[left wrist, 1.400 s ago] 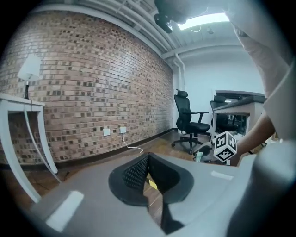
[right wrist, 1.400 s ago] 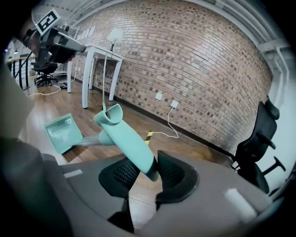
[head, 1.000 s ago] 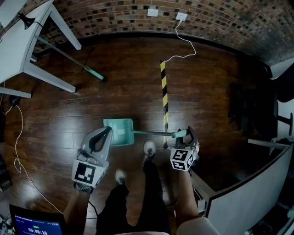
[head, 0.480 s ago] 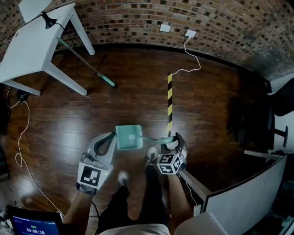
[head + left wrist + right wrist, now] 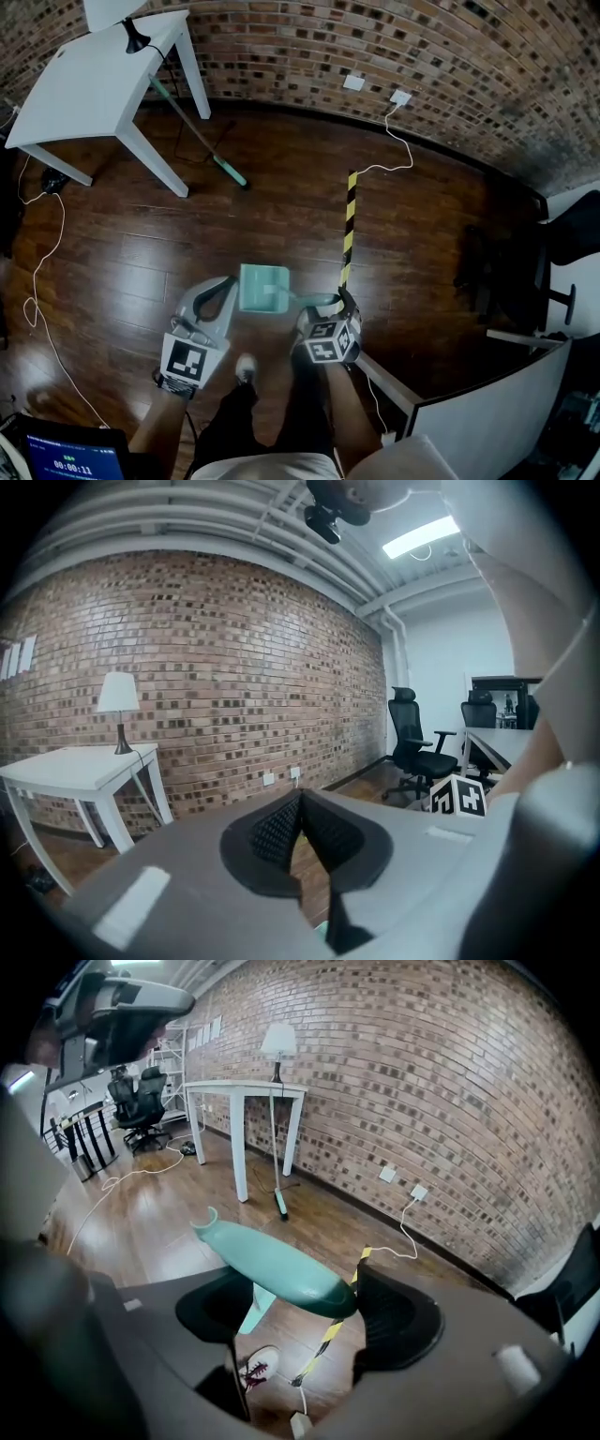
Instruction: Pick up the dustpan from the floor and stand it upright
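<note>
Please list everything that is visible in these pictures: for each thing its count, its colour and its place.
dustpan: one, teal, on the wooden floor, centre
table: one, white, by the brick wall
lamp: one, white shade, on the table
broom: one, teal, leaning on the table
tape strip: one, yellow-black, on the floor
cable: one, white, from a wall socket
office chairs: two, black, on the room's far side
laptop: one, dark, lower left
shoes: two, white, below the dustpan
left gripper: one, grey, shut, empty
right gripper: one, grey, jaws have just been opening, dustpan handle between them, not pressed
</note>
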Demonstrator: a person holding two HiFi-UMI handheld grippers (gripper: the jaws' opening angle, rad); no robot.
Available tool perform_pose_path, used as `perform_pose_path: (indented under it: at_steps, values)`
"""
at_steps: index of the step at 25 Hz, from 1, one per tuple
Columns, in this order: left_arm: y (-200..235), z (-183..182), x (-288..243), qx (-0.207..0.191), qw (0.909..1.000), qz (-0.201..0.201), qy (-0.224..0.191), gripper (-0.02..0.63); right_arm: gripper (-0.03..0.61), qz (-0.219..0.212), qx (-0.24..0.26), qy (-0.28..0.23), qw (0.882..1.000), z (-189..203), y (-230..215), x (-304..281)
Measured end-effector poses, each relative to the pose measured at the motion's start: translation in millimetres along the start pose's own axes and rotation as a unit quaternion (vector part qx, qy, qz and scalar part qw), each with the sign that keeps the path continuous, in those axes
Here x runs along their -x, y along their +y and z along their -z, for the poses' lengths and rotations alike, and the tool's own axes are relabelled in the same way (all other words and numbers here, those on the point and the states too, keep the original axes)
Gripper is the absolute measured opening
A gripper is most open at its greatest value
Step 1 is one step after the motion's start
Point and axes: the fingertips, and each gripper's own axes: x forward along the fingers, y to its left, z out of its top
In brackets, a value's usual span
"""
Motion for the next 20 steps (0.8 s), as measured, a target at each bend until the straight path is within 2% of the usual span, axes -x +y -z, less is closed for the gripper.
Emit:
perform_pose_path:
  at_steps: [5, 9, 13, 17, 18, 19, 20]
  values:
    - [5, -7, 20, -0.006, 0.9999, -0.006, -0.01, 0.002, 0.339, -0.011, -0.015, 0.025, 1.0, 17, 0, 19]
    - [6, -29, 46, -0.001, 0.9995, -0.007, -0.031, 0.002, 0.324, 0.005, -0.018, 0.011, 1.0, 15, 1, 60]
    - [4, -50, 80, -0.029, 0.998, 0.006, -0.057, 0.002, 0.303, 0.034, -0.052, -0.024, 0.998, -12, -5, 117]
    - [-7, -75, 107, -0.03, 0.9966, 0.024, -0.074, 0.002, 0.173, 0.049, -0.087, -0.109, 0.989, -62, -19, 190]
    - [-9, -80, 114, -0.03, 0.9964, 0.023, -0.075, 0.002, 0.111, 0.052, -0.084, -0.141, 0.985, -75, -20, 210]
    - [-10, -85, 122, -0.031, 0.9963, 0.021, -0.078, 0.002, 0.014, 0.056, -0.075, -0.174, 0.98, -88, -21, 231]
    - [-10, -90, 129, -0.03, 0.9961, 0.018, -0.081, 0.002, 0.014, 0.059, -0.063, -0.207, 0.975, -102, -20, 251]
